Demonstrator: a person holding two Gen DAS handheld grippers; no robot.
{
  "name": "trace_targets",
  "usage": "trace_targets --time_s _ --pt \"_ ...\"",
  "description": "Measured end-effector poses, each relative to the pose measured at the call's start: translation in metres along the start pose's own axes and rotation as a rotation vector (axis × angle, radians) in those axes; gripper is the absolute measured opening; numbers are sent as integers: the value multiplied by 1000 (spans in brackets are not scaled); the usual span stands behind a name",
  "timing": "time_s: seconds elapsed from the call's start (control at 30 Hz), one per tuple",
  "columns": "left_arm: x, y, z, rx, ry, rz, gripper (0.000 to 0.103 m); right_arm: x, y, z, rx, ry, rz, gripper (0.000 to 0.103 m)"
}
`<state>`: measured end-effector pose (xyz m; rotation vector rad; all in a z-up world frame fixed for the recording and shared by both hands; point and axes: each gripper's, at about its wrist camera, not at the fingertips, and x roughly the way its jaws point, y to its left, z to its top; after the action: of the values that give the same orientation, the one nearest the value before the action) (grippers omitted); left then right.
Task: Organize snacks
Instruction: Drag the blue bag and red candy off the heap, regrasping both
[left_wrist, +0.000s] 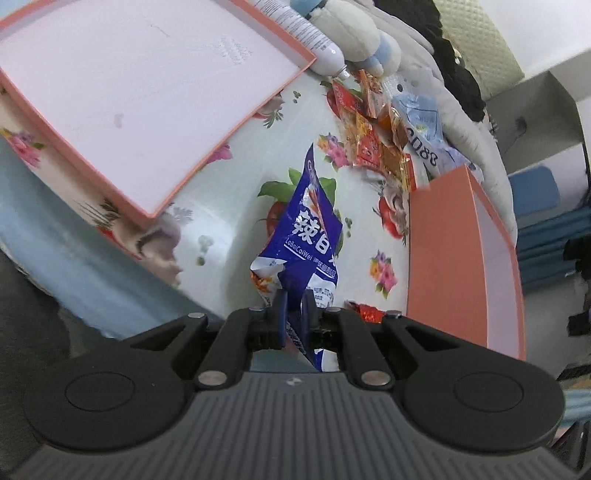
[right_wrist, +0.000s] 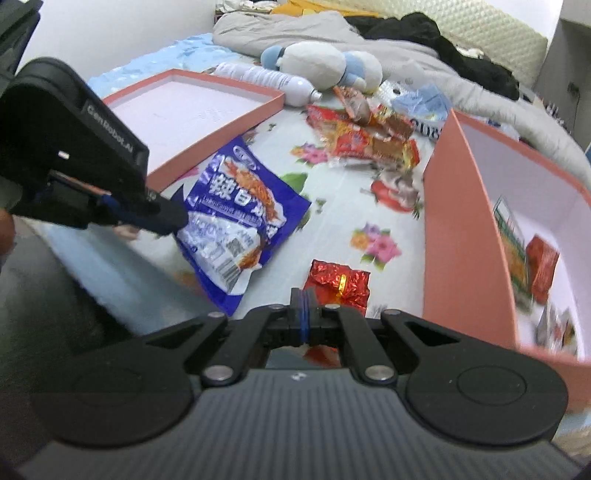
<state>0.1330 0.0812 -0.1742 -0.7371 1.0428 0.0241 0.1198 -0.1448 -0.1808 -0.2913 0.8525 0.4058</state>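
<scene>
The left hand-held gripper (right_wrist: 173, 221) angled downward, clamped on a blue snack bag (right_wrist: 236, 221) above the bed (right_wrist: 332, 206). The right hand-held gripper (right_wrist: 303, 295) was closed, empty, over a red packet (right_wrist: 338, 282) beside the orange box (right_wrist: 461, 236).

two grippers, one blue snack bag (right_wrist: 240, 218), one loose red foil packet (right_wrist: 338, 282), one heap of red-orange packets (right_wrist: 365, 136) at one o'clock, two pink box halves, one white bottle (right_wrist: 269, 81), one plush toy (right_wrist: 321, 64).
</scene>
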Motion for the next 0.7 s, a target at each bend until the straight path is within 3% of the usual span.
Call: trace_targets --time_s 0.37,0.47,0.5,0.53,0.57,0.6,0.63,0.7 --pt "-12 6 -12 88 7 95 11 -8 2 -13 78 0 59 6" --pt "-15 7 -14 95 9 119 30 -8 -1 -12 92 12 57 9" --pt "-17 7 -14 94 1 127 47 -8 -1 -12 95 13 57 14" --pt "-18 6 -15 98 -6 135 60 -9 -2 -13 100 13 63 30" --pt "-20 6 -16 106 -15 142 64 -10 -3 -13 111 10 67 41" --pt "-23 5 -17 119 -27 147 69 -11 -4 -13 124 3 68 60" --pt "-25 3 -18 131 -36 149 72 -13 -5 -13 136 -7 72 67" --pt "-30 -1 -19 166 -49 155 75 -16 -8 -13 153 -20 83 66"
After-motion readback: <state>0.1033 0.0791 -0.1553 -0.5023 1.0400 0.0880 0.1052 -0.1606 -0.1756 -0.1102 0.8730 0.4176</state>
